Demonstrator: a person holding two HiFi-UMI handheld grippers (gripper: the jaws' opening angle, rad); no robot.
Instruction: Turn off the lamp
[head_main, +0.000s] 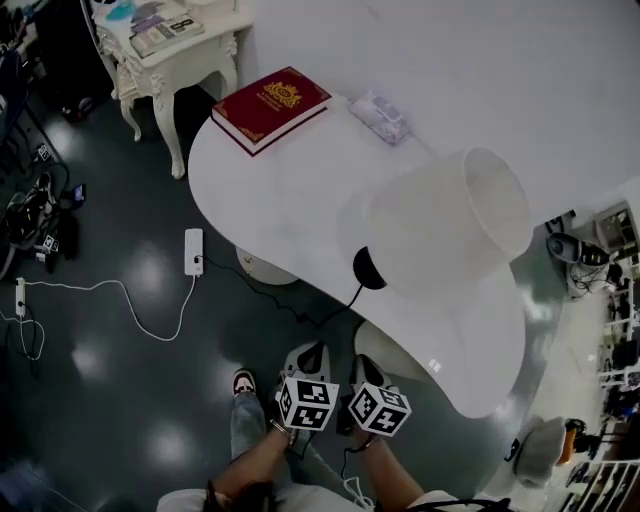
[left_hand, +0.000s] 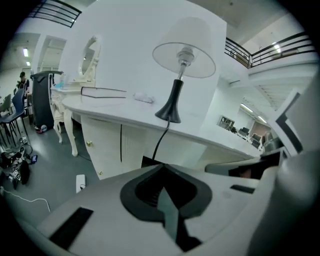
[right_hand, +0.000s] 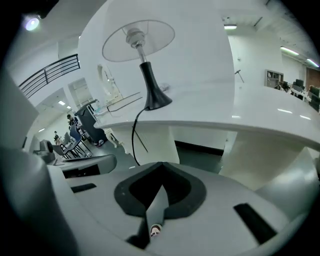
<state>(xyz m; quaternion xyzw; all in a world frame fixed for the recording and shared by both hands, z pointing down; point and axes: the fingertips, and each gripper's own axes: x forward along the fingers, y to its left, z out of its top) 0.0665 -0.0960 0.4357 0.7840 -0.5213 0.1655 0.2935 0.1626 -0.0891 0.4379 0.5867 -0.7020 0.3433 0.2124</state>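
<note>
A table lamp with a white shade (head_main: 450, 225) and a black flared base (head_main: 368, 268) stands on the white curved table (head_main: 300, 200), near its front edge. Its black cable (head_main: 300, 305) drops off that edge toward the floor. Both grippers hang in front of the table, apart from the lamp. My left gripper (head_main: 308, 352) and my right gripper (head_main: 370, 355) are side by side, each shut with nothing between the jaws. The left gripper view has the lamp (left_hand: 175, 100) ahead and above the shut jaws (left_hand: 162, 167). From the right gripper (right_hand: 162, 165) the lamp (right_hand: 150, 90) stands up and to the left.
A red book (head_main: 270, 105) and a small tissue pack (head_main: 380, 115) lie on the table's far part. A white power strip (head_main: 193, 250) with cables lies on the dark floor at left. An ornate white side table (head_main: 170, 60) stands beyond. The person's shoe (head_main: 243, 382) is below.
</note>
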